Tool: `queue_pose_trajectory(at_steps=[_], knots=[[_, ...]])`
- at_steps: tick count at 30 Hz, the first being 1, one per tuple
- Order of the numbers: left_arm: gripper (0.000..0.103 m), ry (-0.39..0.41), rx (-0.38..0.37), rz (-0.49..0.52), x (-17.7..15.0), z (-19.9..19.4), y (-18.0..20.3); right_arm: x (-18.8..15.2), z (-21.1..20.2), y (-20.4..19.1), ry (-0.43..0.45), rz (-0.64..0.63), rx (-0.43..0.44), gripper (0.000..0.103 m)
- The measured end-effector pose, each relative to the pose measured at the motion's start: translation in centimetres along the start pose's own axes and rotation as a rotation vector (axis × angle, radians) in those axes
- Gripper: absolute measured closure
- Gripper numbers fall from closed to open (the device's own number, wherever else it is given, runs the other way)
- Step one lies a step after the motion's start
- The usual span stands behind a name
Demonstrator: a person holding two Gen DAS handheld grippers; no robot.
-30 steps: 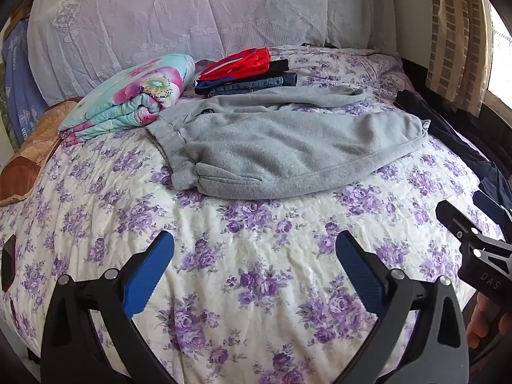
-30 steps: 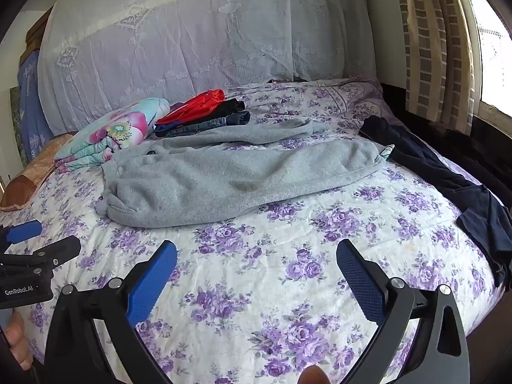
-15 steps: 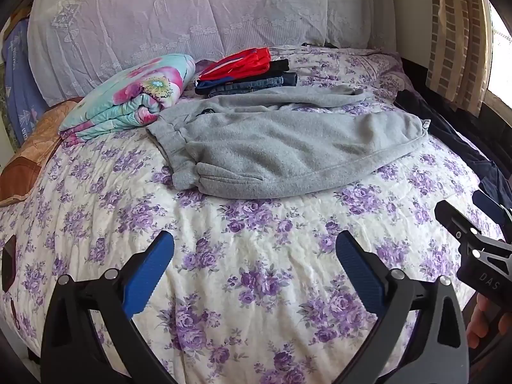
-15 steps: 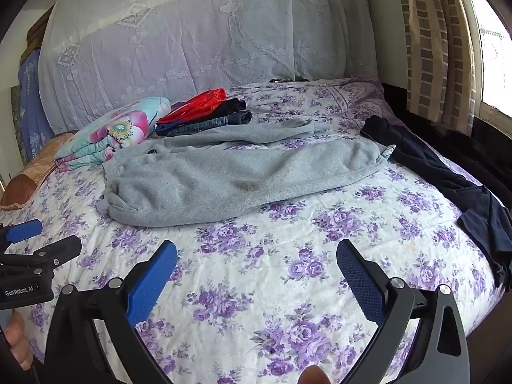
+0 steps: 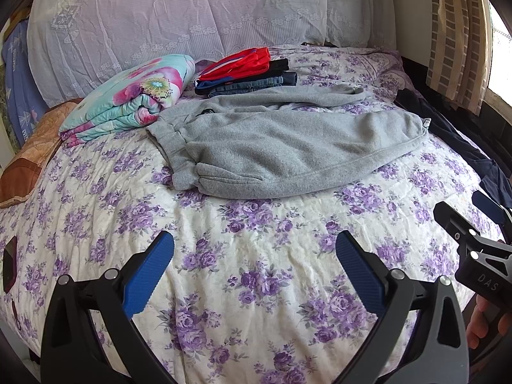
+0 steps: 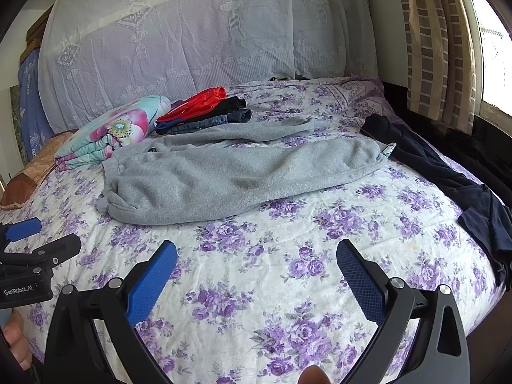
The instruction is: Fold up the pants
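Grey sweatpants [image 5: 288,147] lie flat across the middle of the bed, waistband at frame left, cuffs at right, one leg trailing behind toward the upper centre. Nothing on top of them. Rolled floral blanket [image 5: 131,96] at upper left, its end just beside the waistband. Stack of folded clothes [image 5: 246,70], red piece on top, denim under, just behind the pants at upper centre. Dark navy garment [image 6: 448,185] sprawled along the right edge of the bed, its near end close to the pant cuffs. Brown cushion [image 5: 28,160] at far left edge.

Left tongs [image 5: 255,268] spread wide, blue pads, nothing between them, hovering over bare bedspread at the bottom of the frame, well short of the pants. Right tongs [image 6: 256,268] also spread, empty, over the bedspread at bottom. Each one shows at the side edge of the other's view, fingers of a hand [image 5: 480,323] gripping below.

Bed [image 5: 256,224] covered in a white bedspread with purple flower print, slightly wrinkled. White lace cover [image 5: 192,16] over the headboard area behind. Striped beige curtain [image 6: 438,41] and bright window at upper right.
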State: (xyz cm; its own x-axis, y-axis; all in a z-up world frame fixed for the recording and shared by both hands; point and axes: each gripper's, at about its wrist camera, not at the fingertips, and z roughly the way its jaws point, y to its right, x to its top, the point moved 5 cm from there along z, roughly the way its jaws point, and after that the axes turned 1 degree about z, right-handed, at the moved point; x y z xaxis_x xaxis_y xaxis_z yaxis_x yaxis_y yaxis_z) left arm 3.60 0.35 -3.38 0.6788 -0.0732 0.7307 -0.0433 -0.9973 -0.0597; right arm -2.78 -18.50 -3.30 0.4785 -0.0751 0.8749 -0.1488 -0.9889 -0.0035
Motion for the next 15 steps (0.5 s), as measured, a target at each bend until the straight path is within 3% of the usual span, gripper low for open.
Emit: queue_pose_trajectory(at_steps=[15], knots=[[0.004,0.000,0.002,0.002,0.07,-0.06,0.08,-0.03,0.02,0.07,-0.003,0.000,0.001,0.003]])
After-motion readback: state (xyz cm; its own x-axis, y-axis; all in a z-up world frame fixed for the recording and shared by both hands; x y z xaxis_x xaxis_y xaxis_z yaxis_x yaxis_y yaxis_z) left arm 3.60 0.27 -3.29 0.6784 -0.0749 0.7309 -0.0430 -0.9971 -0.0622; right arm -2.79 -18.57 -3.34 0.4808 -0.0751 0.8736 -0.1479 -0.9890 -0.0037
